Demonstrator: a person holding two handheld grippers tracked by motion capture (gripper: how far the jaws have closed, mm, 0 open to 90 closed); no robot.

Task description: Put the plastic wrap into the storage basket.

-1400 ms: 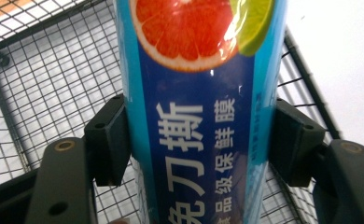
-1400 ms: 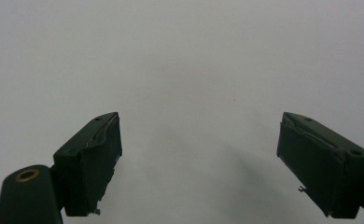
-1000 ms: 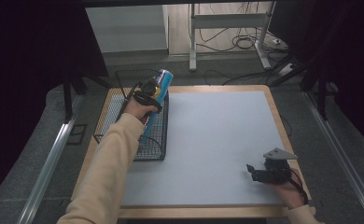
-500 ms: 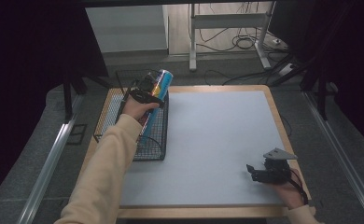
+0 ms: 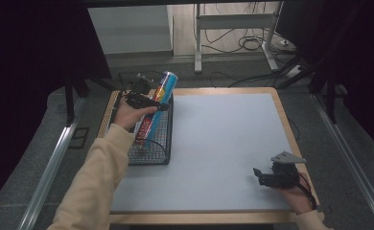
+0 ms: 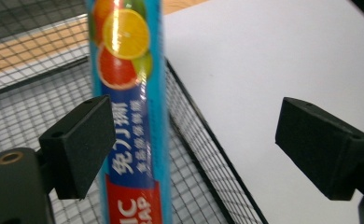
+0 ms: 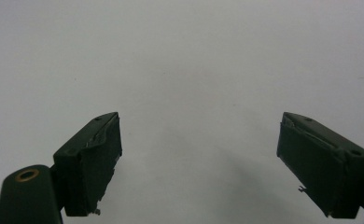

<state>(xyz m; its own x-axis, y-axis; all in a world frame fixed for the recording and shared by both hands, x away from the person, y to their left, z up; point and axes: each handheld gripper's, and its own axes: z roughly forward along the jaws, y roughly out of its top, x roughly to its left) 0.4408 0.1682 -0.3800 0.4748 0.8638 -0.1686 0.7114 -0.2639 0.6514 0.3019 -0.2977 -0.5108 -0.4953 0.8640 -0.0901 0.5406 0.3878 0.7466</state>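
At the worktop's far-left corner, entry as follows.

Item: tall blue tube of food wrap (image 5: 155, 104), fruit print at the top end, red band lower down.
Location of item: inside black wire basket (image 5: 162, 143), foot end down in the mesh, upper end leaning over the far rim.
Long axis of item: steeply tilted, near upright, running from basket floor up and away toward the far edge of the worktop (image 5: 223, 143).
Left claw (image 5: 152, 102): wide open, jaws just opened; tube (image 6: 129, 112) close beside one pad (image 6: 80, 144), other pad (image 6: 322, 144) well clear over the white surface; nothing gripped.
Bearing from left claw: tube straight ahead and off to one side of the gap, not centred between the pads.
Right claw (image 5: 264, 176): wide open, empty, held low near the near-right corner, pads (image 7: 89, 161) facing bare white surface.
Nearer hand: left, at the basket; right well apart, across the whole worktop.
Judged status: tube released into the basket, resting on the mesh and rim alone.
Judged requirement for next move: withdrawal along the open side, away from the tube, to avoid tipping it out of its lean.
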